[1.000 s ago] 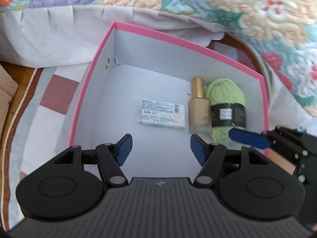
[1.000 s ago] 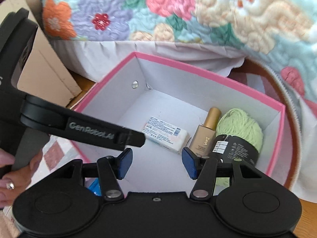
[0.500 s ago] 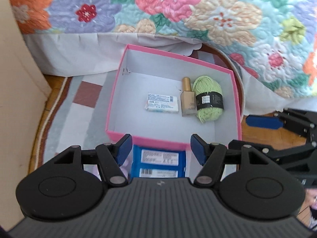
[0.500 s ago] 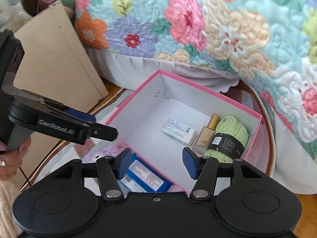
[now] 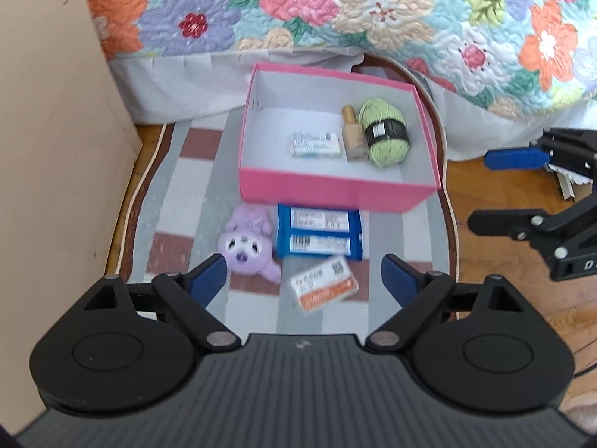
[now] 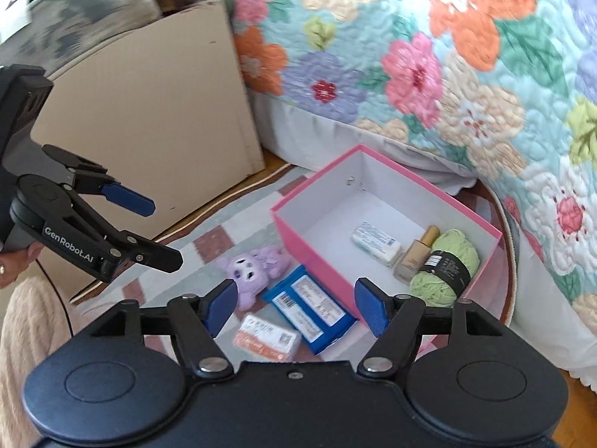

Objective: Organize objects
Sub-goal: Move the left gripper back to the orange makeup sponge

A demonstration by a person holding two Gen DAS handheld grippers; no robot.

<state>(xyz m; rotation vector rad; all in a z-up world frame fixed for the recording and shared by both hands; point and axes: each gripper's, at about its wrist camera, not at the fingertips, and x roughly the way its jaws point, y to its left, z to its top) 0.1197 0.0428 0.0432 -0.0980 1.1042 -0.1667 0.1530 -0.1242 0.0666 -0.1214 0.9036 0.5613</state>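
One pink box (image 5: 335, 186) sits open on one checked rug (image 5: 186, 186). Inside the box are three things: one small white packet (image 5: 316, 145), one gold-capped bottle (image 5: 352, 134) and one ball of green yarn (image 5: 386, 132). Outside the box, on the rug, lie three more things: one purple plush toy (image 5: 248, 248), one blue pack (image 5: 318, 236) bearing two white labels, and one orange and white packet (image 5: 324, 288). That makes six loose things in all. There are two hand-held grippers, left (image 5: 304, 280) and right (image 6: 294, 308), each with two blue pads.
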